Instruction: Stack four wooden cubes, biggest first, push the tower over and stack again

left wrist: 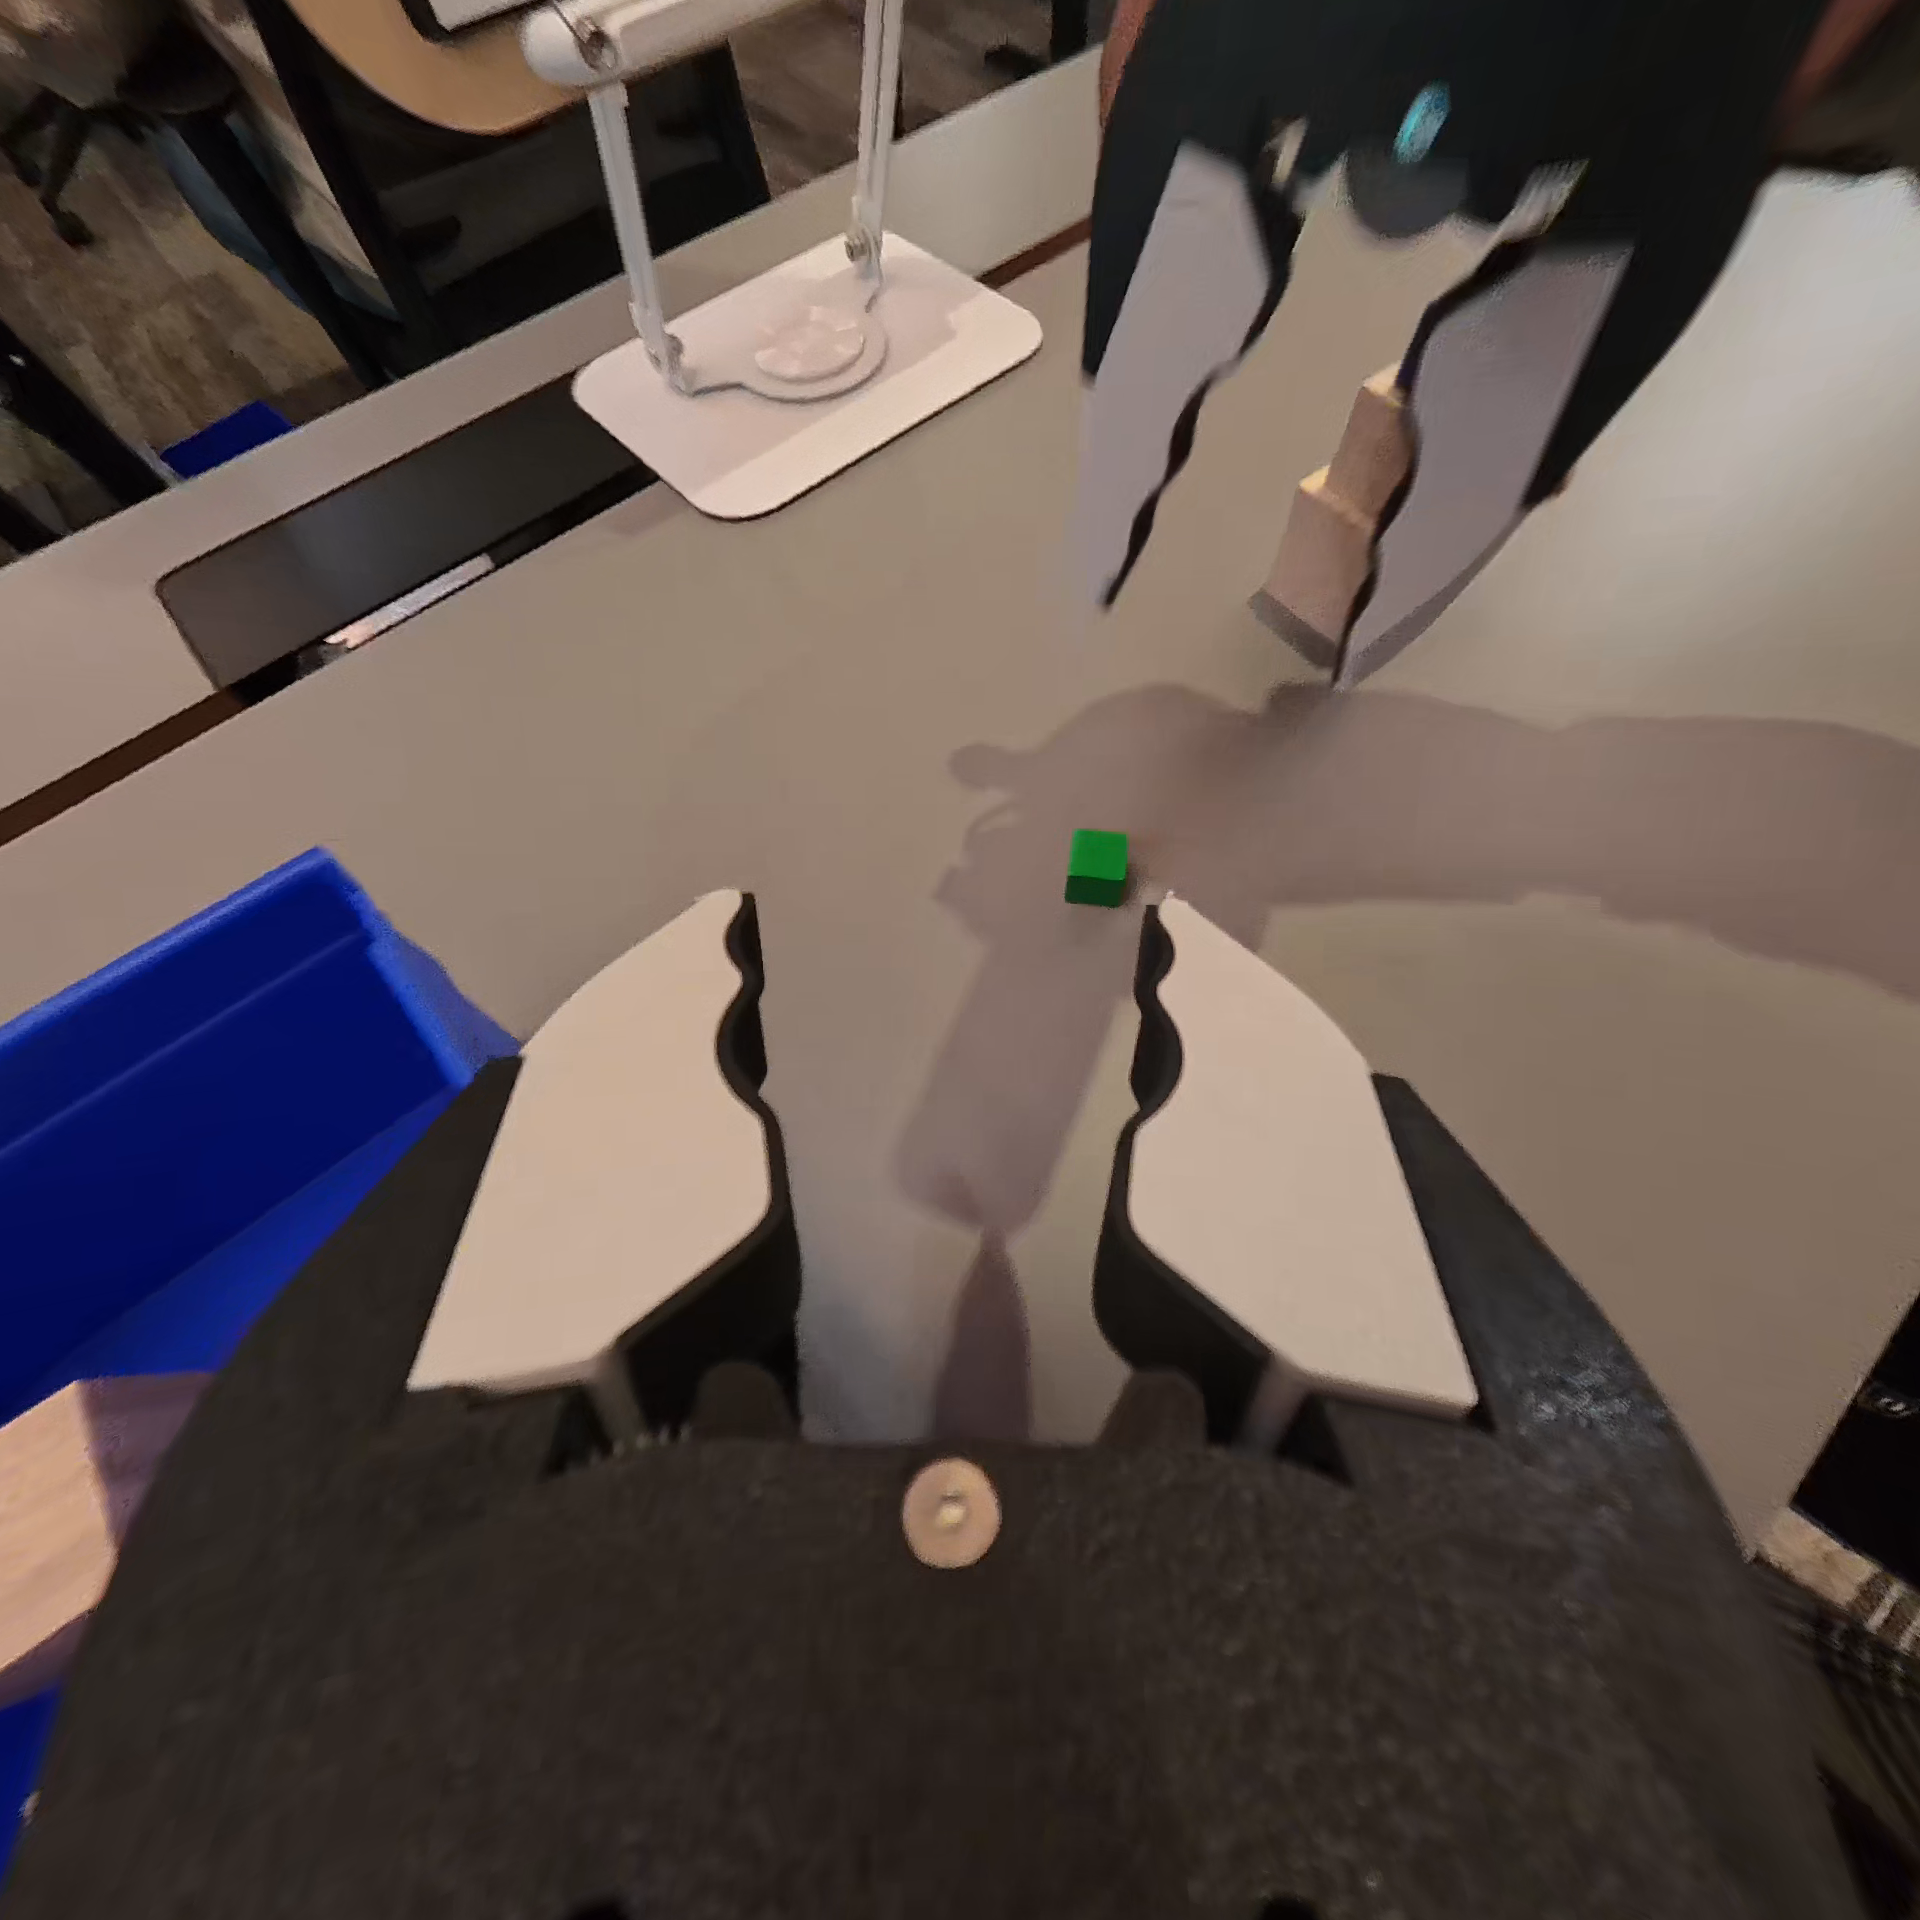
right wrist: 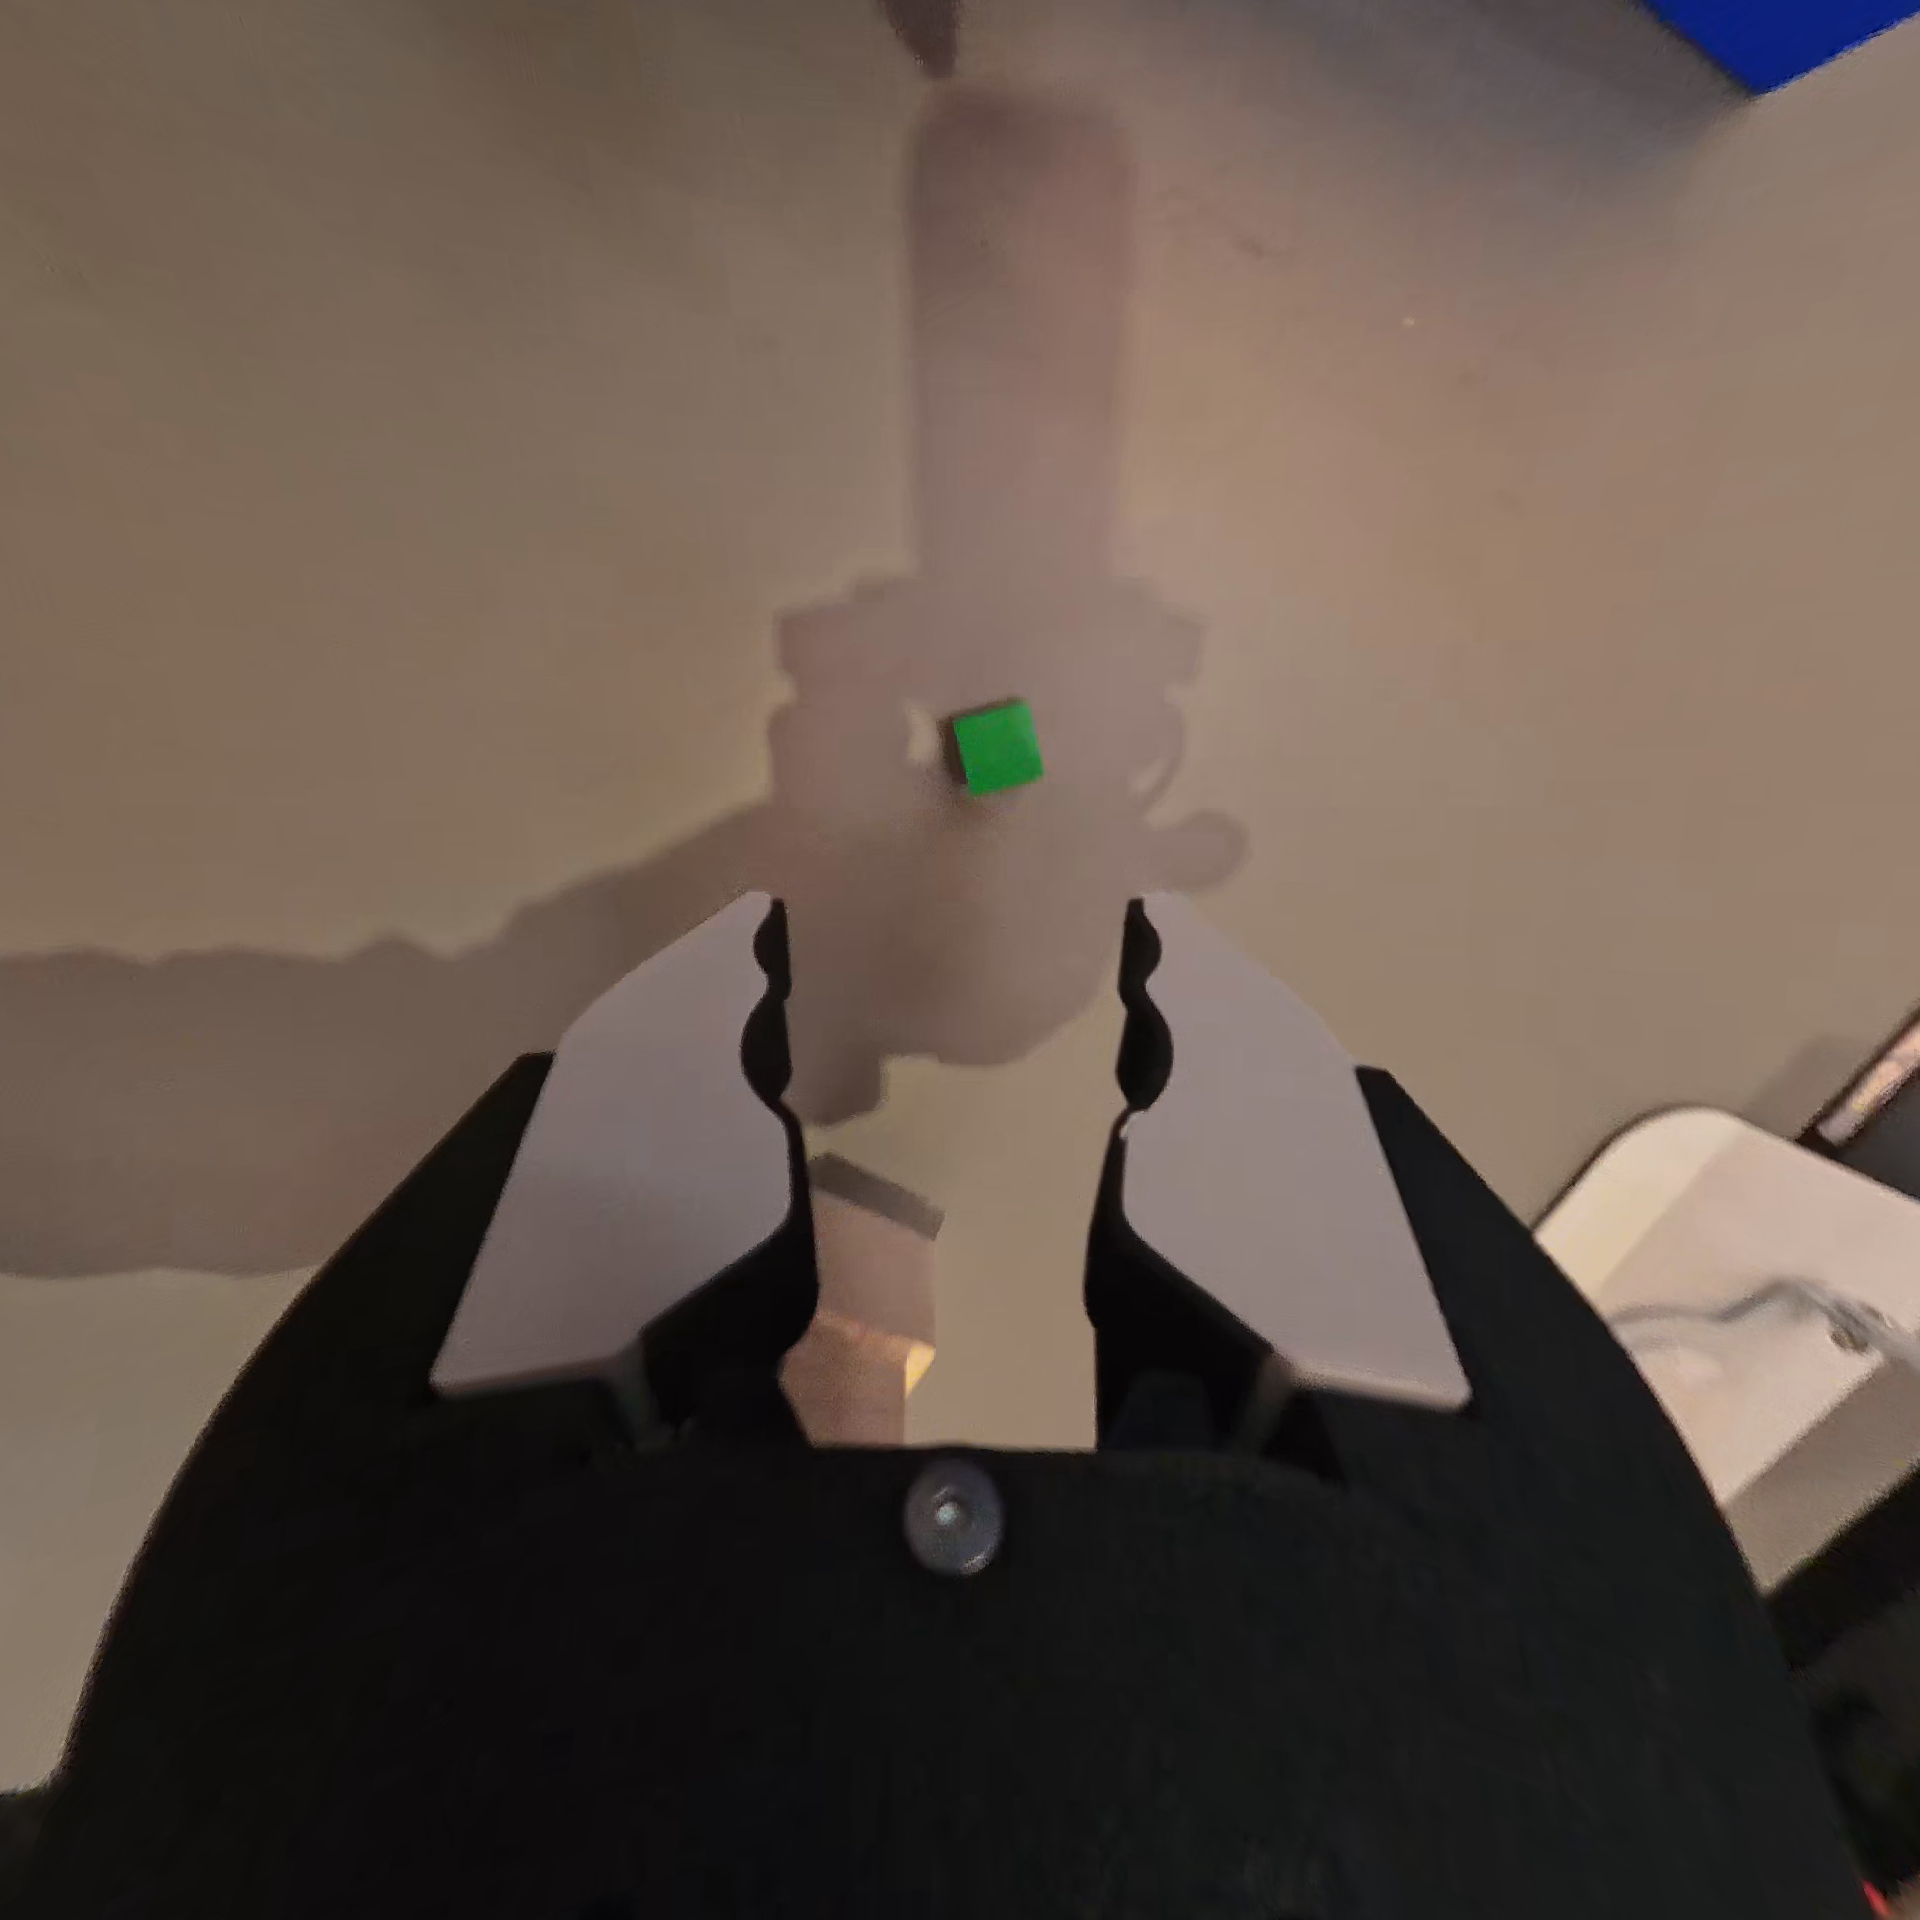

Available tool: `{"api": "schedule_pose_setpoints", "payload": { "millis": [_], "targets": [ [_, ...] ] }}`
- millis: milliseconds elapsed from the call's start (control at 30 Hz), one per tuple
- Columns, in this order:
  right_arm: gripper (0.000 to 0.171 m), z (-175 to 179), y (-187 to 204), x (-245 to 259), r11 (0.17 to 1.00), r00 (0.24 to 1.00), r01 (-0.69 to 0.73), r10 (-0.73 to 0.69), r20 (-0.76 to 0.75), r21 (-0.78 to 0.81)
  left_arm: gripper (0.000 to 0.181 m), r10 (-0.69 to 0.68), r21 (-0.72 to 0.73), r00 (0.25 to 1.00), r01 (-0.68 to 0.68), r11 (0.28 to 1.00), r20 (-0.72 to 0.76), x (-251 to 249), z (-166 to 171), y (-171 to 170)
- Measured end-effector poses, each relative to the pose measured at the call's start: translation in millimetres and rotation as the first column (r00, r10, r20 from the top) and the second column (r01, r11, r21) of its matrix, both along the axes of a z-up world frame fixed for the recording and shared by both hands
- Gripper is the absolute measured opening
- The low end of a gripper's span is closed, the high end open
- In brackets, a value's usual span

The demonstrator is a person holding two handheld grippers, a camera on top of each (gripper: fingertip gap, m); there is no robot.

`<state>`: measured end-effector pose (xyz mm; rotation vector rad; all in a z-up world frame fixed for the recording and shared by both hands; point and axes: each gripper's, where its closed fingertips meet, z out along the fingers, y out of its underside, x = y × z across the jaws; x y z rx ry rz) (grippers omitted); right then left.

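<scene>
- The left gripper (left wrist: 945, 914) hovers above the grey surface (left wrist: 623, 748), its fingers spread apart and holding nothing.
- A small green cube (left wrist: 1096, 868) sits alone on the surface just ahead of the left gripper's tips, in shadow.
- The right gripper (left wrist: 1226, 613) hangs farther off, tilted downward and blurred, with its fingers apart.
- A stepped column of plain wooden cubes (left wrist: 1340, 520) leans at a slant against the inner side of one right finger (left wrist: 1475, 436); the other finger stands clear of it, so the stack looks mid-topple rather than gripped.
- From the right wrist view, the pale cubes (right wrist: 868, 1299) show deep between the open fingers, and the green cube (right wrist: 995, 746) lies beyond the tips.
- A blue bin (left wrist: 208, 1091) sits at the left; a white stand base (left wrist: 810, 395) rests at the back.
- The cubes look light, rigid and smooth-sided; my judgement is that each is best pinched on two opposite flat faces, squarely, since corners would slip.
</scene>
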<state>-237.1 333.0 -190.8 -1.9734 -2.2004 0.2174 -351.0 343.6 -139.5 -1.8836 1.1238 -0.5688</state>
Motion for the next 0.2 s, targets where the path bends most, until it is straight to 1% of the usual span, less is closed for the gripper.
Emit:
{"api": "schedule_pose_setpoints", "payload": {
  "millis": [200],
  "targets": [
    [0.074, 50, -22, 50, 0.991, 0.995, 0.103, -0.102, -0.008, 0.091, 0.071, -0.051, -0.053, 0.995, 0.046, 0.998, -0.086, 41, -38, 1]
  ]
}}
